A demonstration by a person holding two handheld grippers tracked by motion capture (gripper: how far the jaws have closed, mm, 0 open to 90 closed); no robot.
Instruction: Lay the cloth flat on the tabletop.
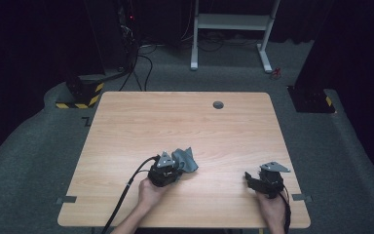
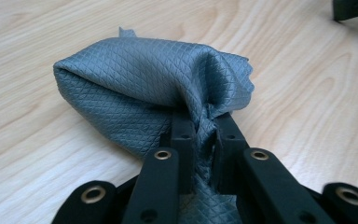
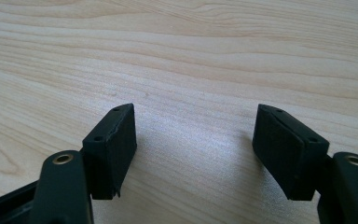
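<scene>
Nearest the person, at about 6 o'clock on the worktop (image 1: 185, 122), the left claw (image 2: 204, 128) pinches a grey cloth (image 2: 144, 88), its jaws pressed onto a gathered fold; the cloth is quilted in a fine diamond pattern, bunched into a soft rounded pouch that rests on the wood just beyond the jaws; the left gripper view gives that weave, which the high view reduces to a crumpled grey lump (image 1: 186, 160); at 4 o'clock the right claw (image 3: 196, 154) stands spread above bare wood; the high view adds a dark round grommet (image 1: 218, 105) at 12 o'clock.
</scene>
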